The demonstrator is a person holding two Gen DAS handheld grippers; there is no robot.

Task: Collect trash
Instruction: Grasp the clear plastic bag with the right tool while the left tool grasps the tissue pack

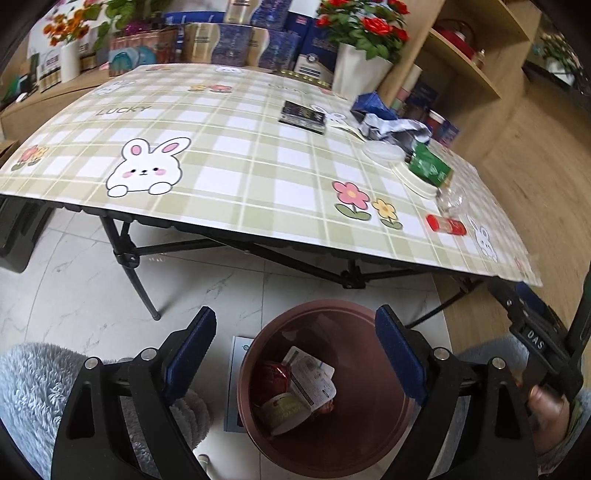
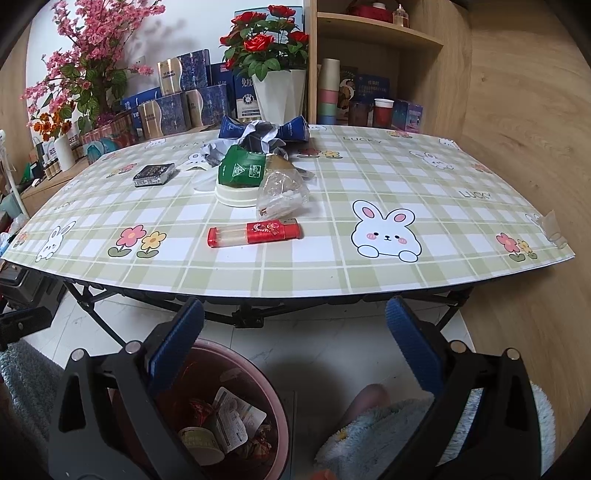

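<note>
A brown trash bin [image 1: 373,413] stands on the floor in front of the table, with a paper cup, a label and red wrappers inside; it also shows in the right wrist view [image 2: 273,402]. My left gripper [image 1: 295,328] is open and empty right above the bin. My right gripper [image 2: 295,325] is open and empty, below the table's front edge. On the table lie a red lighter-like pack [image 2: 255,232], a clear plastic bag [image 2: 282,192], a green packet [image 2: 242,170] on a white lid [image 2: 231,197], crumpled paper [image 2: 258,134] and a dark box [image 2: 153,174].
The folding table with a checked bunny cloth [image 2: 369,266] has black legs [image 1: 127,254]. Boxes and flower pots [image 2: 280,92] stand behind it; a wooden shelf [image 2: 376,33] is at the right. A fluffy rug [image 1: 33,387] lies by the bin.
</note>
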